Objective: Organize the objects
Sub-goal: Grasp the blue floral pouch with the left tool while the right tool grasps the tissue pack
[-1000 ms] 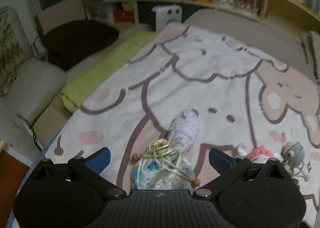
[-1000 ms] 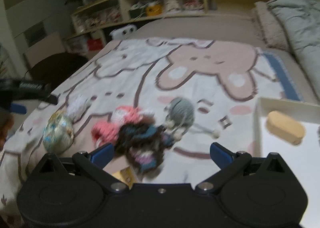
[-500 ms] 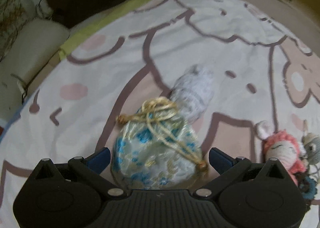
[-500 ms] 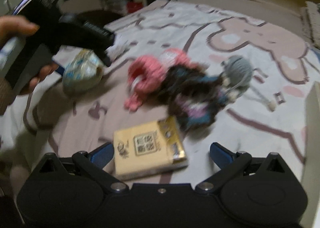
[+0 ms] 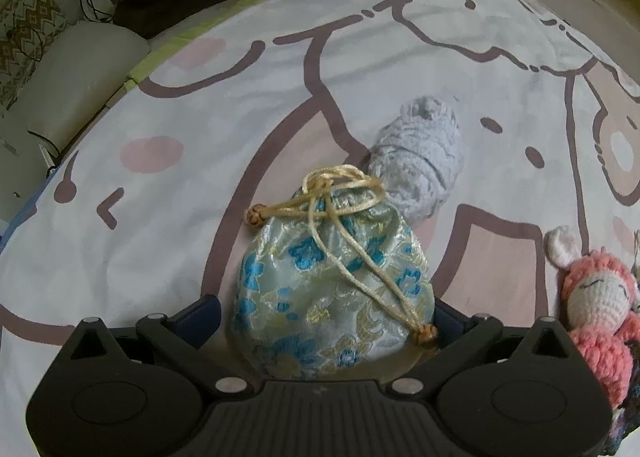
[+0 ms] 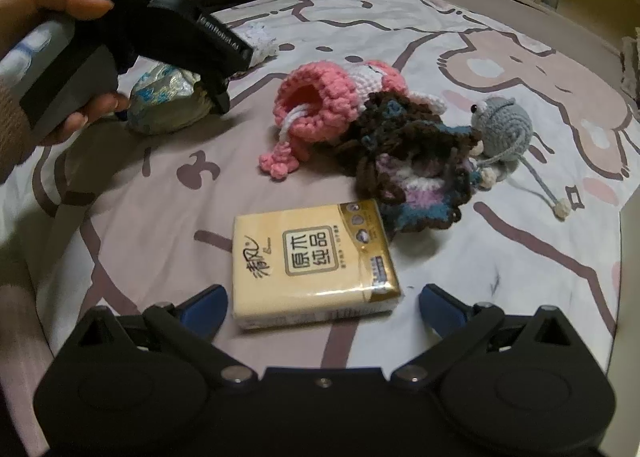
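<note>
left gripper (image 5: 326, 311): fingers spread, set either side of the brocade pouch (image 5: 332, 289); contact not confirmed
right gripper (image 6: 320, 303): fingers spread, tissue pack (image 6: 314, 263) framed between them, gaps seen on both sides
pouch: lying on the cartoon bedspread (image 5: 180, 105), white knit item (image 5: 420, 165) just behind it
other items: pink crochet doll (image 6: 332, 97), dark crochet piece (image 6: 408, 161), grey crochet ball (image 6: 504, 127) clustered beyond the pack
</note>
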The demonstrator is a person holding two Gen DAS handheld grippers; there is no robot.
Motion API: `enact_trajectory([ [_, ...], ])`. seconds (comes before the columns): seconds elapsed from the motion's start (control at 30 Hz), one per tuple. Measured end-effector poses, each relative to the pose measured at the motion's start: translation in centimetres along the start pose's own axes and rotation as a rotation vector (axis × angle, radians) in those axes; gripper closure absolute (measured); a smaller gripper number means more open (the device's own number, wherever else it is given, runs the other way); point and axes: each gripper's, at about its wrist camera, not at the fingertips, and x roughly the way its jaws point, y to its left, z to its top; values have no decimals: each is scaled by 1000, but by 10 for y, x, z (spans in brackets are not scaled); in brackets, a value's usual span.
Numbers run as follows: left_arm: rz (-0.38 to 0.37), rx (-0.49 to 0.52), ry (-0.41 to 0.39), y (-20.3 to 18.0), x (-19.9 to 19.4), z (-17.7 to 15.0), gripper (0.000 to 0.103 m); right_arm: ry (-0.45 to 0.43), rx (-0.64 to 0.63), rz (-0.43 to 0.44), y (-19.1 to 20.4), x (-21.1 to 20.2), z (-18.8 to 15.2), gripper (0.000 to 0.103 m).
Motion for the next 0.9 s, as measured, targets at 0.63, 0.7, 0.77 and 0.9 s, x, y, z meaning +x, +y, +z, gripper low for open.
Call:
enact_trajectory([
  [0.63,-46,-7,1,0,-11,0,20,-68,54,47,-3,-11,10,27],
  [0.7,-47,0,-3,-2,-13,-1,20,-86,60,44,-5,-14,11,27],
  [0.77,-55,-5,-7,-3,-16,-2,20,-107,73,48,-7,-18,13,27],
  [0.9,-70,-25,-31,3,-23,-4,20,-146,104,47,-13,-27,17,27],
])
